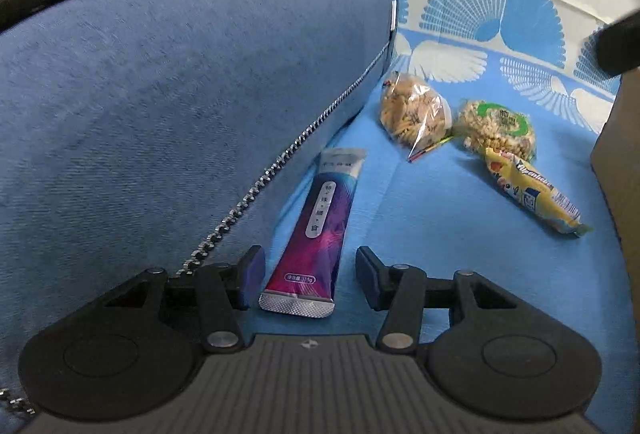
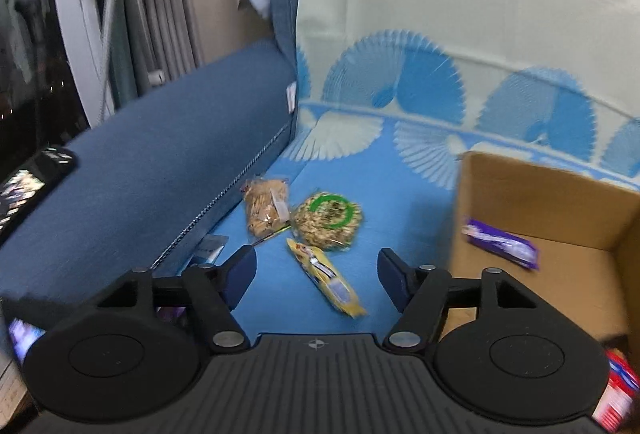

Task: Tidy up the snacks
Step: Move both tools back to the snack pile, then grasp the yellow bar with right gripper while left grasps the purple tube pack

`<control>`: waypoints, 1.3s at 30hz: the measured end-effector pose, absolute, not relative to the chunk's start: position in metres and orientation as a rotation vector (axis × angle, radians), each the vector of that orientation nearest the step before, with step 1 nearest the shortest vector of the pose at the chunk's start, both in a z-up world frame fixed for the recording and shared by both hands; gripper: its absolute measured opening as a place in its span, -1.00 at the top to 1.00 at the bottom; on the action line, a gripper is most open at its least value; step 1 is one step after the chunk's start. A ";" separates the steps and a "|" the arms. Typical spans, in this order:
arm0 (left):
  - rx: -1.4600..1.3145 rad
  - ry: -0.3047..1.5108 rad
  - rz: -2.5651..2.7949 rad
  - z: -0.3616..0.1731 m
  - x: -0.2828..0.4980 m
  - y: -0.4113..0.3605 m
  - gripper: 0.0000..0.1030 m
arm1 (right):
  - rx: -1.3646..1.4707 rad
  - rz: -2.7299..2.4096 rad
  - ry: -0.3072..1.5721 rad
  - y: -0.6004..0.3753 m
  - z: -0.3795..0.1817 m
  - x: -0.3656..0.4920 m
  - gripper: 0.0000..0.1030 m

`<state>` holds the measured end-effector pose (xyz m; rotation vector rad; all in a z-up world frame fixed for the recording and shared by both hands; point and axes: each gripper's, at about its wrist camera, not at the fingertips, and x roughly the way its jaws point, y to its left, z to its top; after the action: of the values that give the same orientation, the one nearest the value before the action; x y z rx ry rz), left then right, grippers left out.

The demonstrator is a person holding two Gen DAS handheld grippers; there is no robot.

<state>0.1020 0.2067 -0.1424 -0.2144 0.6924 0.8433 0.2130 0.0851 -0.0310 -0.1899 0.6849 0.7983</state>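
Observation:
A purple sachet (image 1: 320,226) lies flat on the blue blanket (image 1: 440,234), its crimped end between the fingers of my left gripper (image 1: 310,278). That gripper is open and neither pad touches the sachet. Farther off lie a clear bag of snack sticks (image 1: 412,114), a round puffed cake with a green ring label (image 1: 496,128) and a yellow packet (image 1: 528,194). My right gripper (image 2: 316,274) hangs open and empty above the yellow packet (image 2: 324,276). A purple packet (image 2: 500,244) lies in the cardboard box (image 2: 560,194) to the right.
The blue sofa armrest (image 1: 180,94) with a zipper seam rises close on the left of the sachet. The sofa back under the fan-patterned blanket stands behind the snacks. A phone (image 2: 28,190) rests on the armrest. A red packet (image 2: 616,386) shows at the lower right.

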 end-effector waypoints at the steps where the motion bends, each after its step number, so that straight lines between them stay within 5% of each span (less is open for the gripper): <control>1: -0.224 0.687 0.839 -0.143 0.102 0.208 -0.08 | -0.203 0.787 0.720 0.100 -0.039 0.225 -0.53; 6: -0.264 0.679 0.815 -0.144 0.104 0.215 -0.07 | -0.335 0.698 0.857 0.154 -0.089 0.265 -0.58; 11: -0.328 0.670 0.766 -0.141 0.097 0.219 0.25 | -0.416 0.642 0.943 0.171 -0.130 0.286 -0.53; 13: -0.339 0.668 0.756 -0.140 0.094 0.217 0.31 | -0.378 0.663 0.964 0.165 -0.135 0.286 -0.33; 15: -0.348 0.662 0.738 -0.138 0.093 0.216 0.34 | -0.352 0.687 0.962 0.160 -0.134 0.281 0.27; 17: -0.352 0.662 0.713 -0.138 0.091 0.215 0.35 | -0.365 0.714 0.953 0.156 -0.130 0.272 0.53; 31: -0.513 0.804 0.574 -0.120 0.056 0.207 0.37 | -0.363 0.771 0.851 0.085 -0.053 0.160 0.54; 39: -0.653 0.875 0.576 -0.118 0.006 0.200 0.38 | -0.318 0.698 0.951 0.056 -0.101 0.113 0.54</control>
<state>0.0062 0.2000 -0.1184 -0.6527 0.8749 0.5763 0.1128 0.0560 -0.1014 -0.3179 0.9510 0.6979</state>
